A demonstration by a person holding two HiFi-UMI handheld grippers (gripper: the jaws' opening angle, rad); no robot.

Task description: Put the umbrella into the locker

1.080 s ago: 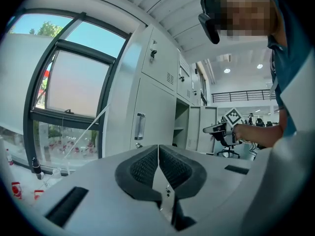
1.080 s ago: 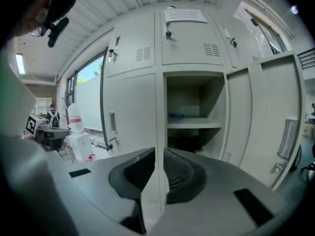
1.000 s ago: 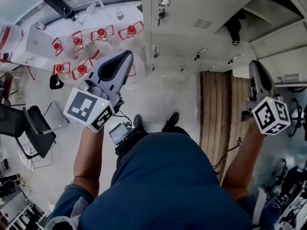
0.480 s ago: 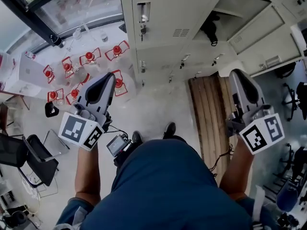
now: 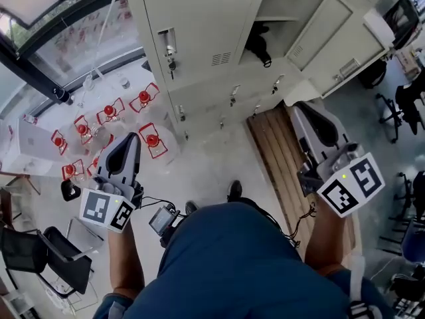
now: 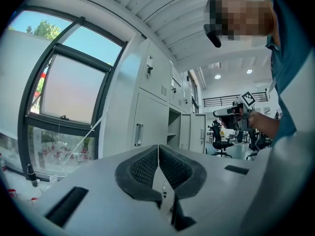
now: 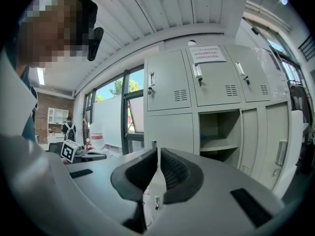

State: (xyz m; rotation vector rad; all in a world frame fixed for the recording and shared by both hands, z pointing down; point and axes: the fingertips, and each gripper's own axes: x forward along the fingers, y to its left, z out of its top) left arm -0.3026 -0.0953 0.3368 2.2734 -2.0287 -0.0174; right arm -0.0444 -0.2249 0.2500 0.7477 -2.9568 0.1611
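A black umbrella [image 5: 256, 42] lies inside the open locker compartment [image 5: 285, 8], whose door [image 5: 320, 29] is swung out to the right. My left gripper [image 5: 126, 153] is shut and holds nothing; it points at the lockers from the left, well away from the open one. My right gripper [image 5: 311, 117] hangs below the open compartment, apart from it. Its jaws are closing, the tips almost meet, and nothing is between them. In the right gripper view the gripper [image 7: 158, 150] faces the open compartment [image 7: 220, 134]. The left gripper [image 6: 158, 146] sees the locker row side-on.
Grey lockers [image 5: 199, 32] fill the top of the head view. A wooden board [image 5: 275, 151] lies on the floor by my right foot. Red-topped stands [image 5: 143, 98] sit by the window at left. A black chair [image 5: 40, 258] and office chairs [image 5: 405, 92] flank me.
The head view has swung so the lockers and the umbrella's compartment show larger. Both grippers sit lower and further left in the picture. The umbrella has stayed in the locker.
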